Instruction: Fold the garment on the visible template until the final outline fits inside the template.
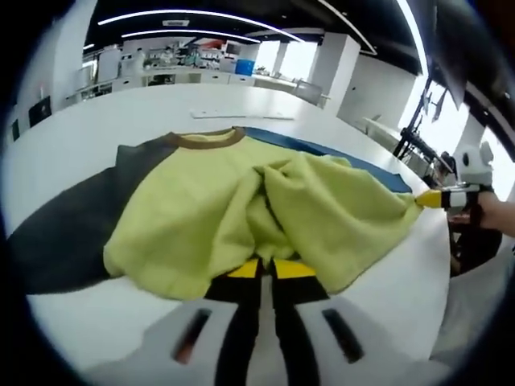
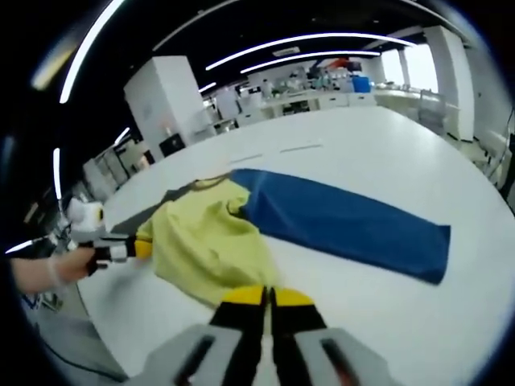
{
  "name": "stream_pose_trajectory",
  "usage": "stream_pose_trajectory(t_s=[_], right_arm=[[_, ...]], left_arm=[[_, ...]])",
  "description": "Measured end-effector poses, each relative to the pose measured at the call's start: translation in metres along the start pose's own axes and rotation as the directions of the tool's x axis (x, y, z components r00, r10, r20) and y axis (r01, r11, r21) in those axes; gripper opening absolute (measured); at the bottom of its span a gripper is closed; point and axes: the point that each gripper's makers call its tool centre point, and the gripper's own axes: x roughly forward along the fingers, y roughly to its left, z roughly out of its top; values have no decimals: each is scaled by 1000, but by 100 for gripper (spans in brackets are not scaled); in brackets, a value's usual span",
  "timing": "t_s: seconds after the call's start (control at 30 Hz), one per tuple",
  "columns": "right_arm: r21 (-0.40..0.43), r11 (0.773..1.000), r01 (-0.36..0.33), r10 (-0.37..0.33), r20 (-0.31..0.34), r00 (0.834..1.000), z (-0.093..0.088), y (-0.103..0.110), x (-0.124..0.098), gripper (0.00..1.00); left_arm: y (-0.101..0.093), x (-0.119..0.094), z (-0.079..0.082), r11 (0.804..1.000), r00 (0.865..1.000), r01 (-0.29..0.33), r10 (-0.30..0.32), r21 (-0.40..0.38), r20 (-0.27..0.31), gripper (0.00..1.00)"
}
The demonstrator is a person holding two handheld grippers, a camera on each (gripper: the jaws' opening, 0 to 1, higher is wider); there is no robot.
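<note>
Yellow-green fleece is bunched between my two tools: the soft yellow-green sweatshirt with a brown collar and dark grey sleeve (image 1: 217, 209) lies on the white table (image 1: 96, 121), partly over the flat blue rectangular template (image 2: 346, 221). My left gripper (image 1: 261, 269) has its yellow-tipped jaws pressed together on the near hem, and the cloth swells up right above them. My right gripper (image 2: 269, 299) is likewise pinched on an edge of the same garment; in the left gripper view I see it out at the right, holding a stretched corner taut. So the held hem runs as a line from one tool to the other, and the collar lies away from my left jaws, straight ahead. The template stretches long beyond the garment on the right gripper's side. I judge the fold should carry this edge toward the collar, both hands together
</note>
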Motion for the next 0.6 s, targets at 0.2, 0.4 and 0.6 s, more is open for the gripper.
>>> stream_pose_trajectory(t_s=[0.2,0.4,0.6], right_arm=[[-1,1000,1,-1,2,1000,1,0,-1,0],[0,1000,4,-4,4,1000,1,0,-6,0],[0,1000,8,-8,-3,1000,-3,-3,-9,0]], left_arm=[[-4,-12,3,997,999,39,-38,-68,10,0],[4,-37,14,994,998,41,-37,-103,42,0],[14,-65,29,991,996,37,-26,-125,89,0]])
